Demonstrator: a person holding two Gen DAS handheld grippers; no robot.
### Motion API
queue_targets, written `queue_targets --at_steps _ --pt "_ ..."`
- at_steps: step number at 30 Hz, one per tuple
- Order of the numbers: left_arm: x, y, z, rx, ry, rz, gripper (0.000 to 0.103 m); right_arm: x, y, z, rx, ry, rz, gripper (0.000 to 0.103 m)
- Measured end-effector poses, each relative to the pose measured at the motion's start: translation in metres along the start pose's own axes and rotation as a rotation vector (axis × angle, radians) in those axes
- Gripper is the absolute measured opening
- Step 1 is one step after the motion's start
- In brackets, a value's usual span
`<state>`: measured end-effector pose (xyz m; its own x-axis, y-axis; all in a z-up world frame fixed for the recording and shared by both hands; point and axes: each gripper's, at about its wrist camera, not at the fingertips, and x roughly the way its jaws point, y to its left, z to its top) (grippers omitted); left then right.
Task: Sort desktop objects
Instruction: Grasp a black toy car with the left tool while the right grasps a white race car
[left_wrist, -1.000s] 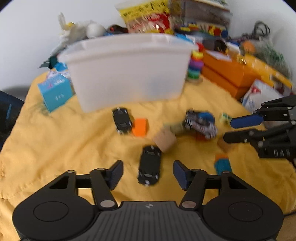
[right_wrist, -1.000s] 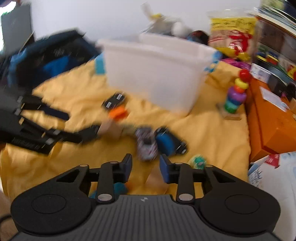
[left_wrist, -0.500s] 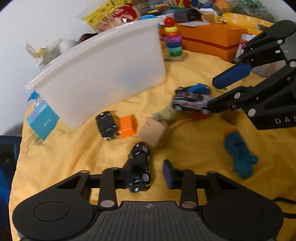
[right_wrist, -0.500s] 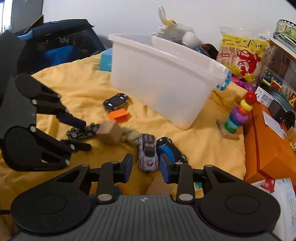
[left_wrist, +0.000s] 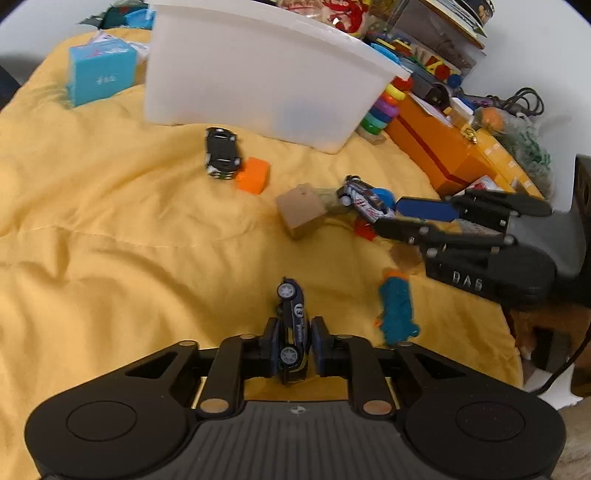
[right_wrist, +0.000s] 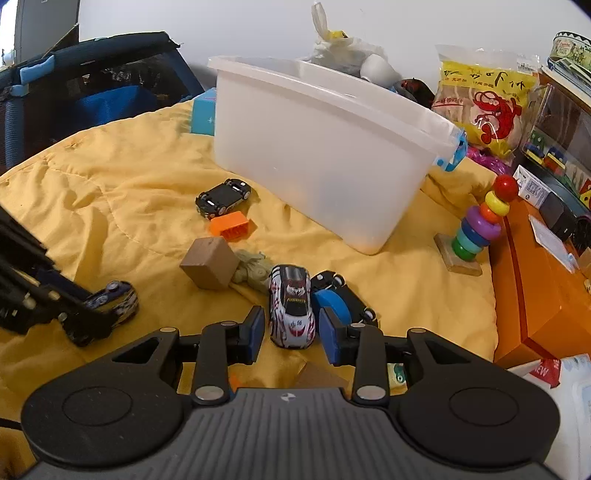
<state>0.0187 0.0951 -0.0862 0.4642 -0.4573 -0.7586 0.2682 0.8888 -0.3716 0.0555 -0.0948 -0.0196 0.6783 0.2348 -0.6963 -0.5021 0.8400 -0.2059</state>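
My left gripper (left_wrist: 293, 332) is shut on a dark blue toy car (left_wrist: 293, 310), which sits on its side between the pads, just above the yellow cloth. The right wrist view shows that car (right_wrist: 114, 299) and the left gripper (right_wrist: 92, 314) at the left. My right gripper (right_wrist: 291, 332) is open and straddles a white patterned toy car (right_wrist: 291, 306), with a gap on each side. A blue and black car (right_wrist: 340, 299) lies against its right finger. The white plastic bin (right_wrist: 325, 147) stands behind.
On the cloth lie a black car (left_wrist: 221, 155), an orange block (left_wrist: 253, 175), a wooden cube (left_wrist: 301, 212), a green figure (right_wrist: 251, 271) and a teal toy (left_wrist: 397, 314). A ring stacker (right_wrist: 476, 229) and orange box (right_wrist: 535, 295) stand right, a light blue box (left_wrist: 99, 74) far left.
My left gripper has shut on the dark blue car, now tipped on its side. My right gripper has moved forward until the white car lies between its fingers.
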Motion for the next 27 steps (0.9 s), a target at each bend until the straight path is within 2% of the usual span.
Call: queue_targets --at_steps 4,5,9,16,22,27 --pt "-0.011 0.0 0.001 0.033 -0.05 0.114 0.043 0.009 0.001 0.006 -0.006 0.002 -0.006 0.04" --pt "-0.013 -0.001 0.002 0.046 -0.054 0.135 0.044 0.014 0.001 0.007 -0.001 0.014 0.001 0.04" --pt "-0.019 -0.005 0.001 0.087 -0.073 0.159 0.044 0.029 -0.004 0.004 0.037 0.071 0.036 0.033" --pt "-0.008 -0.03 -0.004 0.235 -0.05 0.2 0.046 -0.011 -0.003 -0.002 0.028 0.01 0.055 0.033" --pt "0.003 -0.036 -0.009 0.274 -0.019 0.214 0.049 -0.037 0.001 -0.026 0.048 0.098 0.094 0.033" --pt "0.009 -0.032 -0.008 0.237 -0.011 0.218 0.046 -0.033 -0.003 -0.043 0.114 0.192 0.126 0.033"
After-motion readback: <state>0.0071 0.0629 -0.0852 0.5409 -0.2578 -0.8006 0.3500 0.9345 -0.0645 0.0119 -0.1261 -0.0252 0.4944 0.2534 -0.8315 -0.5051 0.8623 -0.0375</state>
